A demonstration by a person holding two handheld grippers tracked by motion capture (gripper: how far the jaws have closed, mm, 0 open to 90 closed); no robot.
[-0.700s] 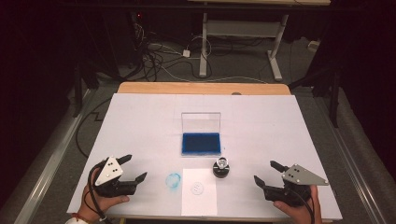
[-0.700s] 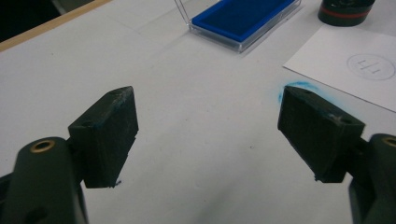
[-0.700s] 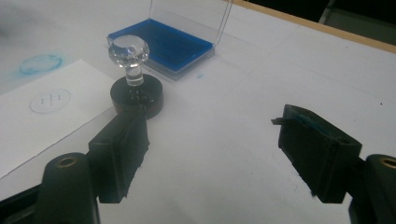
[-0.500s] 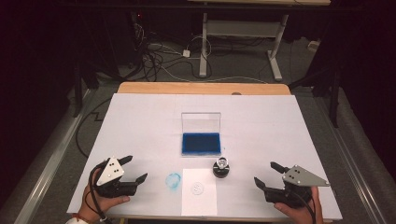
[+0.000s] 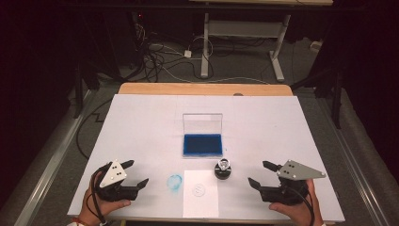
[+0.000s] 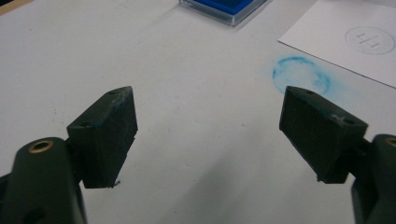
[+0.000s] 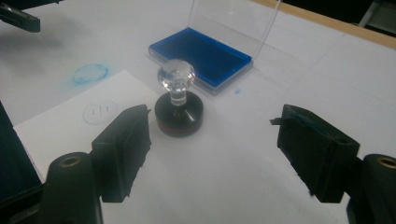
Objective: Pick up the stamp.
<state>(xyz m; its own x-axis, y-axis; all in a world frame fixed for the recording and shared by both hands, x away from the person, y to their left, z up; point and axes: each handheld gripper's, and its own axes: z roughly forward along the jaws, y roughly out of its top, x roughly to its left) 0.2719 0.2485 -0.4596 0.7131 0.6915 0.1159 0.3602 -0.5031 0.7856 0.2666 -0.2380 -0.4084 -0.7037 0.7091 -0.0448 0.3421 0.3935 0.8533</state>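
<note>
A round black stamp with a clear crystal knob [image 5: 223, 168] [image 7: 178, 106] stands upright on the white table, just right of a white paper sheet [image 5: 200, 193] [image 7: 79, 122] that carries a printed circle. Behind it lies an open blue ink pad [image 5: 203, 145] [image 7: 201, 56] with its clear lid raised. A blue ink ring [image 5: 174, 182] [image 6: 301, 75] stains the table left of the sheet. My left gripper [image 5: 133, 173] [image 6: 208, 135] rests open near the front left, nothing between its jaws. My right gripper [image 5: 261, 173] [image 7: 212, 149] stands open at the front right, the stamp a little ahead of it.
The white table cover [image 5: 141, 127] ends in a wooden strip [image 5: 202, 89] at the far edge. Beyond it are cables on the floor [image 5: 164, 56] and a white desk frame [image 5: 240, 33]. A person's hands hold both grippers at the near edge.
</note>
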